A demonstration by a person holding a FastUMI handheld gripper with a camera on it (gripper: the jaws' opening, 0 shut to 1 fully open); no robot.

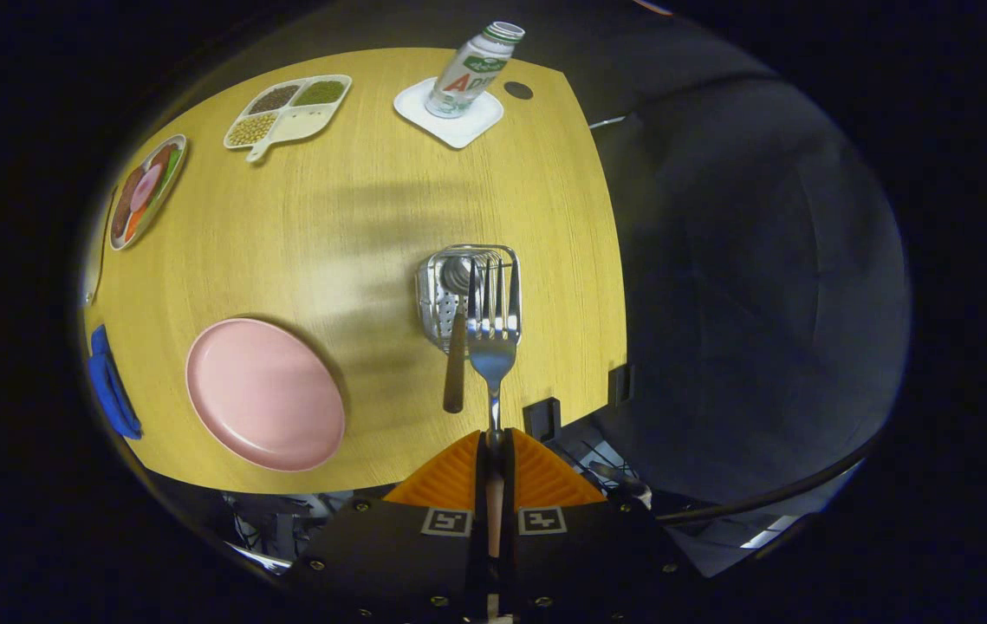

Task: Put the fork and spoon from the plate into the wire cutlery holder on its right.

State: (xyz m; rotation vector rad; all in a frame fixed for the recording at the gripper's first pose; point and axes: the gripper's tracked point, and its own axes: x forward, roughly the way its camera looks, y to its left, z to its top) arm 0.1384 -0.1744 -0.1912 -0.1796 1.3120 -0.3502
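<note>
My gripper (493, 444) is shut on the handle of a metal fork (493, 334), whose tines point ahead and hang over the wire cutlery holder (429, 299). The holder stands on the wooden table, just beyond my fingers. A spoon (457, 334) stands in the holder, bowl down, its dark handle leaning out toward me beside the fork. The pink plate (265, 394) lies bare to the left of the holder.
Far across the table (354, 217) a bottle (471, 69) stands on a white coaster. A divided tray (288, 111) of beans and a dish (145, 191) of food lie at the far left. A blue object (110, 386) sits left of the plate. The table's edge runs close to the holder's right.
</note>
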